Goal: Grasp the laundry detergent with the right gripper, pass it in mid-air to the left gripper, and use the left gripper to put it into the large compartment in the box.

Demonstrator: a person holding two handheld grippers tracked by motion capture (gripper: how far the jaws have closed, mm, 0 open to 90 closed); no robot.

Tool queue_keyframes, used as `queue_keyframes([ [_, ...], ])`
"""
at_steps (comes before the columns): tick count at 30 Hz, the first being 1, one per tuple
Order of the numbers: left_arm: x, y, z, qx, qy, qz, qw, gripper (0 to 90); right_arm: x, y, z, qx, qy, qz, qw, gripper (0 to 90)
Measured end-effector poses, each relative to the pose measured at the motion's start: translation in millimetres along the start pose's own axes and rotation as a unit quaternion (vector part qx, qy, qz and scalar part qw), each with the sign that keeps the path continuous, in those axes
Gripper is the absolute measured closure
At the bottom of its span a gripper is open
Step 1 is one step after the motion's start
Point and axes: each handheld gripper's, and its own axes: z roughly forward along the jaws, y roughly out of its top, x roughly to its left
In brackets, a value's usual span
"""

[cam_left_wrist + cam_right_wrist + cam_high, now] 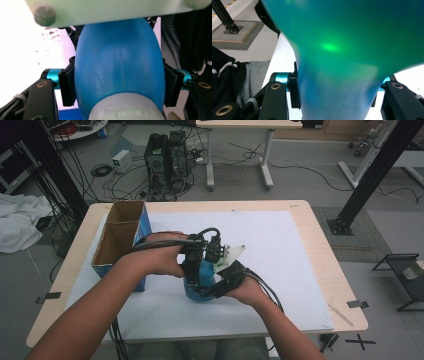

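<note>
a: where's the blue rubber bulb (200,287)?
b: near-middle of the white mat (280,250) on the table (320,235), standing between both grippers. the left gripper view has its blue body (118,67) dead centre with a pale cap at the bottom edge.
a: left gripper (196,270)?
b: black pads sit flush on both flanks of the bulb, clamped on it. the other gripper's pale plate runs across the top of that view.
a: right gripper (220,285)?
b: jaws pressed on the bulb's narrower part (337,100), one pad on each side. close-up is blurred and tinted green, but contact reads clear.
a: hands?
b: both forearms come in from the near edge and meet over the bulb, cables trailing back.
a: anything else?
b: open cardboard box (120,237) with blue sides, just beside the left hand (160,257), at the mat's left edge. computer tower (167,162) on the floor beyond the table.
</note>
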Motion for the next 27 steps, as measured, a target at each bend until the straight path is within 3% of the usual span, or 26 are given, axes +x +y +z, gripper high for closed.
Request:
queue_keyframes([
  [7,-0.2,-0.1,0.3,0.003,0.0,0.0,1.0,36.6,0.2,0.5,1.2,-0.002,0.0,0.0,1.0,46.2],
  [11,-0.9,-0.6,-0.4,0.004,0.005,0.001,1.0,37.4,0.9,0.9,1.1,-0.001,0.003,0.002,1.0,46.1],
  [13,-0.5,-1.0,-0.6,0.006,-0.004,-0.006,1.0,37.8,0.9,1.2,1.2,-0.002,0.004,0.004,1.0,46.2],
  [27,-2.3,-0.3,-5.9,0.016,0.01,-0.015,0.9997,38.9,-0.8,5.7,0.8,-0.008,0.006,-0.003,0.9999,45.3],
])
